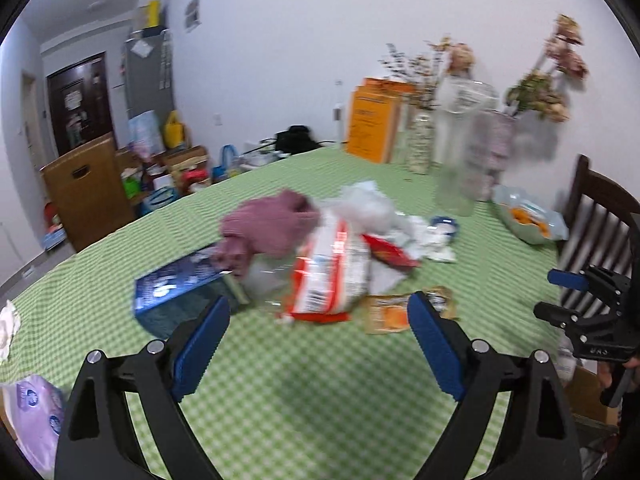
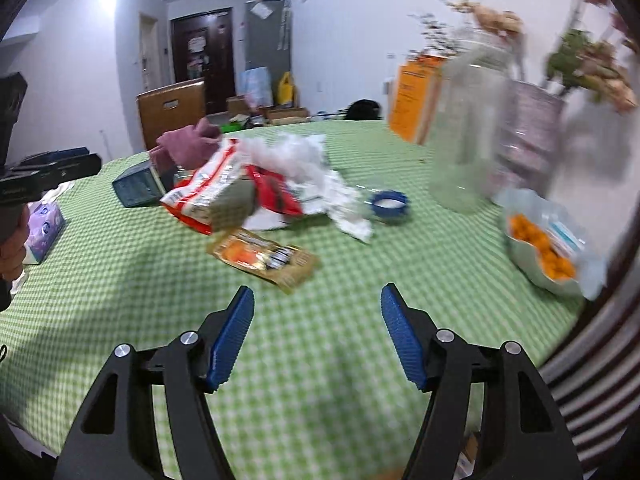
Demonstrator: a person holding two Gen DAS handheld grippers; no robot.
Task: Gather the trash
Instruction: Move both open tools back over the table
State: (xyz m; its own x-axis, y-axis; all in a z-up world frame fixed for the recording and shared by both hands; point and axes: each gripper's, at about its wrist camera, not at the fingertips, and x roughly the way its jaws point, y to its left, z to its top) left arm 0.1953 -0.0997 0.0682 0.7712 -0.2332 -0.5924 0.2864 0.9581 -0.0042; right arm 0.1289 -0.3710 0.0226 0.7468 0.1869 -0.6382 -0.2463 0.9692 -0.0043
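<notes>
A heap of trash lies mid-table on the green checked cloth (image 1: 312, 392): an orange-and-white snack bag (image 1: 332, 272) (image 2: 208, 188), a red wrapper (image 1: 390, 254) (image 2: 276, 194), crumpled white plastic (image 1: 368, 204) (image 2: 296, 156) and a flat gold wrapper (image 1: 390, 314) (image 2: 260, 256). My left gripper (image 1: 320, 300) is open and empty, just short of the snack bag. My right gripper (image 2: 317, 289) is open too, nothing between its blue pads, with the gold wrapper just ahead. Each gripper also shows in the other's view: the right gripper (image 1: 576, 292) at the right edge and the left gripper (image 2: 60, 164) at the left edge.
A blue box (image 1: 176, 292) and a pink cloth (image 1: 272, 220) adjoin the heap. A blue lid (image 2: 388, 202), a clear jar (image 2: 468, 132), a bowl of orange snacks (image 2: 544, 248), an orange carton (image 1: 372, 120) and vases stand behind. A purple tissue pack (image 1: 36, 416) lies left; a chair (image 1: 592, 208) stands right.
</notes>
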